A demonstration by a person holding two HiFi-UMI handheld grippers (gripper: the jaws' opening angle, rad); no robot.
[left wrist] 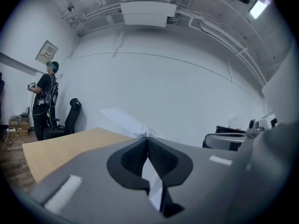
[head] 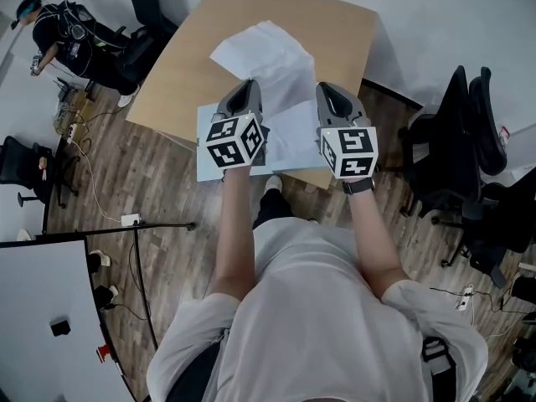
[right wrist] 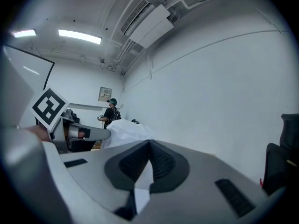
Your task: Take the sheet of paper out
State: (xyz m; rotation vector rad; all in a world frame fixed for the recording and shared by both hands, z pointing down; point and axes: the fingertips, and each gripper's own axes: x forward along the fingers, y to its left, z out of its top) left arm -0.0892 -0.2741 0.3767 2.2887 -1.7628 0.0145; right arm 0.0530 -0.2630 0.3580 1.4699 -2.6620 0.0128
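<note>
Seen from the head view, both grippers are raised side by side over the near edge of a wooden tabletop (head: 335,32), in the middle of the frame. The left gripper (head: 248,85) is clenched on the sheet of paper (head: 264,57). In the left gripper view its dark pads meet on a white strip of the sheet, which rises crumpled past the tips (left wrist: 124,120). The right gripper (head: 326,87) is also clamped on the sheet, with a white edge pinched between its pads in the right gripper view (right wrist: 140,171).

The paper spreads from the two gripper tips toward the upper middle of the head view, rumpled and lifted off the wood. Below it in that frame is a pale blue-grey flat cover (head: 293,141), partly behind the marker cubes. Whether it lies flat on the tabletop cannot be told.

Another person (head: 63,36) stands at the upper left, and black office chairs (head: 456,141) stand at the right edge.
</note>
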